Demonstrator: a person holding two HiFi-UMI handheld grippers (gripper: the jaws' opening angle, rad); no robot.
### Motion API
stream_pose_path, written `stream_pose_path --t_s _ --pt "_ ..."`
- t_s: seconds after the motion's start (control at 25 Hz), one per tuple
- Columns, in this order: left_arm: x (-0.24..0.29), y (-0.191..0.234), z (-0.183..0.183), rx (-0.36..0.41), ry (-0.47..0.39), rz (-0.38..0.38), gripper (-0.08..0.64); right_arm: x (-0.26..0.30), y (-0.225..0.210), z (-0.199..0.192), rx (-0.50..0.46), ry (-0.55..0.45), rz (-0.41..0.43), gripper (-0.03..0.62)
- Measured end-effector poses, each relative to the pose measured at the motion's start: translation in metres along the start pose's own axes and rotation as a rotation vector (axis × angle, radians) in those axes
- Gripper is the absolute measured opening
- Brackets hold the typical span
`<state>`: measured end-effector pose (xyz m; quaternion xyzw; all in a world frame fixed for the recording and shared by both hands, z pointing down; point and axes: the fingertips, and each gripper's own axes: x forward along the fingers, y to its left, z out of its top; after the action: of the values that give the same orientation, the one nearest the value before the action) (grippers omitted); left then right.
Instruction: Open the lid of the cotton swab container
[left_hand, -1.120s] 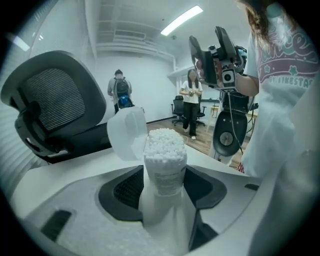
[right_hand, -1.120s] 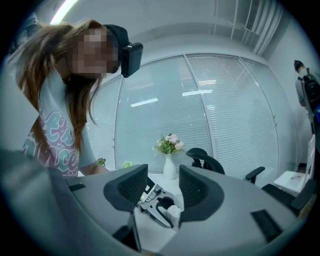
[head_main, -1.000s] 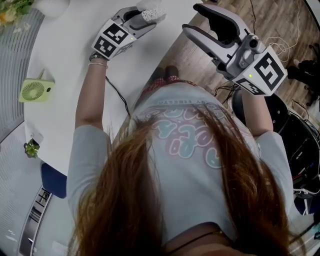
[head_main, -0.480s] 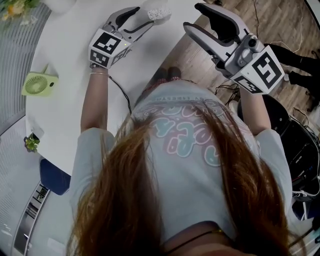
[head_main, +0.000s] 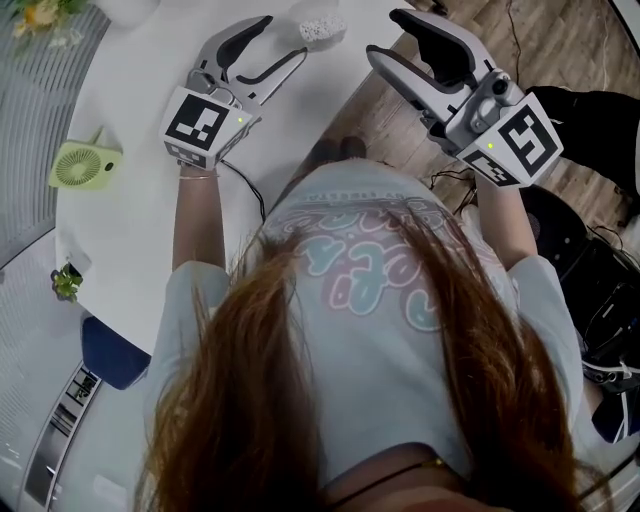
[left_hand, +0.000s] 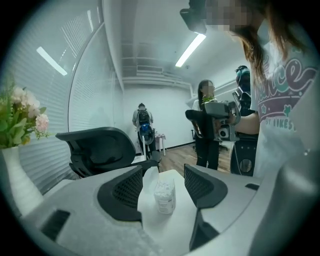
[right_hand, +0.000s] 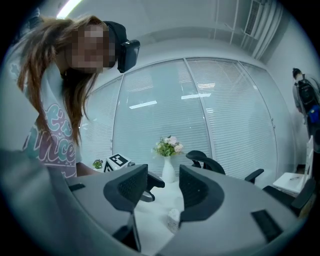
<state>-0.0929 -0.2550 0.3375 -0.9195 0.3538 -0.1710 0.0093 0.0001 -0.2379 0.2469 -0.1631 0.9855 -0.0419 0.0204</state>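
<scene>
though clear of open left gripper and open right gripper, swab container upright

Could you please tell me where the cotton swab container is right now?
In the head view, the container stands on the white table near the picture's top edge, just beyond the open jaws of the left gripper, untouched.

1. The left gripper has lifted and drawn back toward the person (its marker cube sits lower in the head view).
2. The cotton swab container, earlier at its jaw tips, now stands clear beyond them.
</scene>
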Motion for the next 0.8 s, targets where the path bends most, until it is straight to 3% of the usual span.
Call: stream_pose_path --t_s 0.4,0.64,0.8 --pt "-0.02 -0.015 0.063 0.014 -0.13 0.015 0.227 0.003 0.005 0.011 0.0 -0.011 -0.011 0.186" --pt "-0.028 -0.025 0.086 -0.004 -0.188 0.017 0.166 0.004 0.011 0.018 -0.015 -0.008 -0.014 0.181" --pt "-0.031 -0.031 0.089 0.008 -0.206 0.022 0.12 0.004 0.014 0.013 -0.027 -0.022 -0.025 0.142"
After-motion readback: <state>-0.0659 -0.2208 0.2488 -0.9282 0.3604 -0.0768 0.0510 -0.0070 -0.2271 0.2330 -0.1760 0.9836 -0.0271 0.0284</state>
